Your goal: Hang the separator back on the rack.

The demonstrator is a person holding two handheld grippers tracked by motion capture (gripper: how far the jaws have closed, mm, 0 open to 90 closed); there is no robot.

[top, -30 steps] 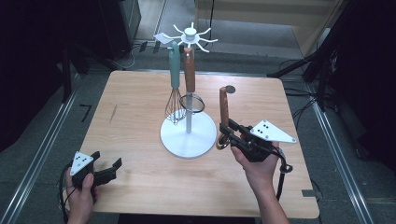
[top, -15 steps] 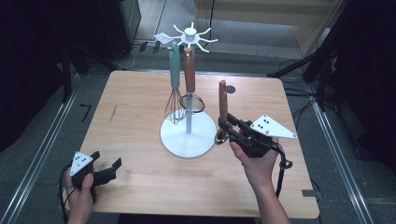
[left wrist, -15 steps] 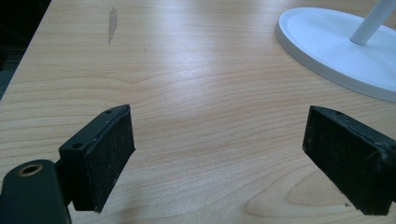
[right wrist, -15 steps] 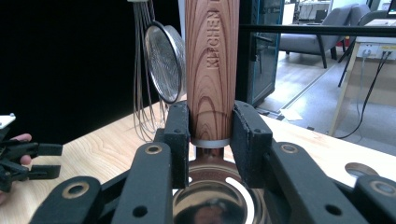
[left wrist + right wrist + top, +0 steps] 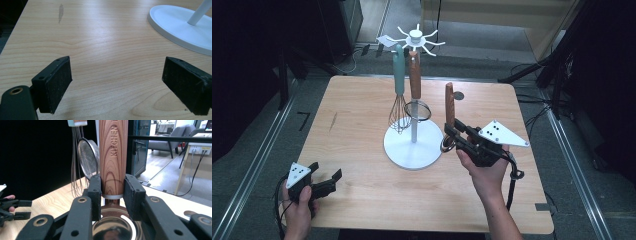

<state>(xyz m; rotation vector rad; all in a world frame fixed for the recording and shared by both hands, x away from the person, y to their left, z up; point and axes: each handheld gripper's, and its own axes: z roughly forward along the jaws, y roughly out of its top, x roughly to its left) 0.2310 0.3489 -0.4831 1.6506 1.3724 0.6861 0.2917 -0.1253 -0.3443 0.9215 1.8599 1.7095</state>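
The wooden-handled utensil [image 5: 449, 107] stands upright, handle up, clamped at its lower handle by the right gripper [image 5: 451, 136], at three o'clock of the white rack [image 5: 414, 145]. The left gripper [image 5: 328, 183] rests open at seven o'clock.

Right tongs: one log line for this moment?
right tongs: shut on wooden-handled utensil, upright | left tongs: open, idle over table | rack: whisk, strainer hung
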